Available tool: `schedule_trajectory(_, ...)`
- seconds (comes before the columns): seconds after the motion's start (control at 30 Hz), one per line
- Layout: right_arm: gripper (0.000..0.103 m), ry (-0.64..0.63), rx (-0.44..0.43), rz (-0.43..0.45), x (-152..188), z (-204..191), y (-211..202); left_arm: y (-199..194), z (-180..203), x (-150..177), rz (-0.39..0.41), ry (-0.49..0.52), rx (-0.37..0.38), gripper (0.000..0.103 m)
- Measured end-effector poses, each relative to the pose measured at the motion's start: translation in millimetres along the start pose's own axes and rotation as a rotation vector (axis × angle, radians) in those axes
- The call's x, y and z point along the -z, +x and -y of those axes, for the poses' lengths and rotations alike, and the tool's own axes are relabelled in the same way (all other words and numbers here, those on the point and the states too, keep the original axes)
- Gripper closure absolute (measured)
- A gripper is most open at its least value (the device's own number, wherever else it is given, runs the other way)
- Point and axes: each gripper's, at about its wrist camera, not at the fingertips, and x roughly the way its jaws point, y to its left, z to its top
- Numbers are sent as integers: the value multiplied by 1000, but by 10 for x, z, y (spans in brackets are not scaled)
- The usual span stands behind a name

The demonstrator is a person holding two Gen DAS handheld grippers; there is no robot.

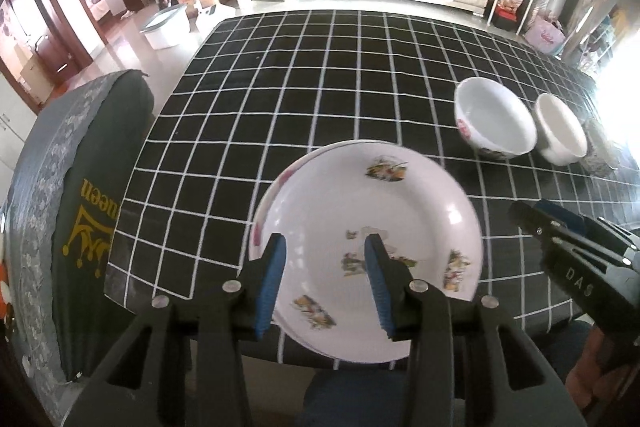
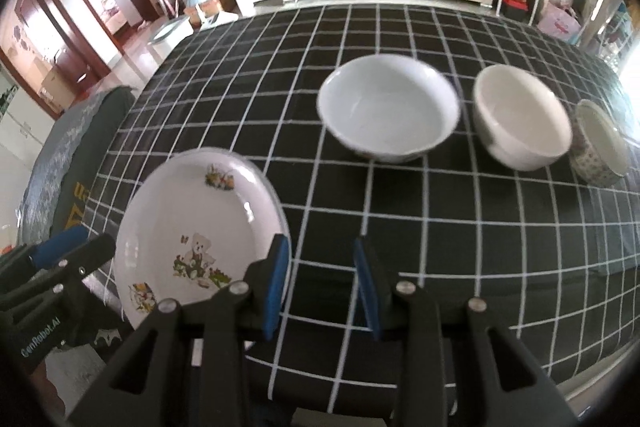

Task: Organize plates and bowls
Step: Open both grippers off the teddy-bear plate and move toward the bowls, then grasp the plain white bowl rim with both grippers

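The white round plate with printed cartoon figures [image 1: 368,251] lies at the near edge of the table, on top of a second plate whose pink-marked rim [image 1: 276,187] shows just past its left side. Count of plates: two, stacked.

The left gripper [image 1: 326,279] is above this stack, angled steeply downward. Its blue-padded fingers [image 1: 272,283] stand apart with nothing between them, and neither pad touches the plate. The right gripper [image 2: 322,283] is to the right of the stack, also pointed steeply downward, over bare cloth. Its jaws stand apart and empty. In the left wrist view its black body [image 1: 580,259] appears at the right edge, with part of the person's hand [image 1: 588,375] beneath it.

Count of bowls: three, in a row across the right half of the table. The white bowl with a red-patterned outer wall [image 2: 390,111] is nearest the plates, the plain white bowl [image 2: 522,119] is just beside it, and the small bowl with a dotted outer wall [image 2: 600,143] touches or nearly touches that one; which cannot be told.

All stand on the black tablecloth with a white grid [image 2: 440,227]. A grey-and-green padded chair back with yellow lettering [image 1: 84,207] stands at the table's left side.
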Motion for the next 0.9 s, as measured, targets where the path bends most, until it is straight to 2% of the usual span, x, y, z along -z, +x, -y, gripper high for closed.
schedule_trajectory(0.4,64,90,18,64,-163,375,-195,-17,453,-193,11,53,57,65)
schedule_trajectory(0.6,64,91,41,81,-256,510,-235,40,652,-329,14,78,67,65)
schedule_trajectory(0.73,64,104,25,76,-336,656,-241,98,763,-429,5,76,80,65)
schedule_trajectory(0.83,64,148,-23,26,-448,819,-186,136,837,-531,-1,73,88,65)
schedule_trajectory(0.9,64,132,-9,21,-516,862,-177,155,887,-598,1,73,99,65)
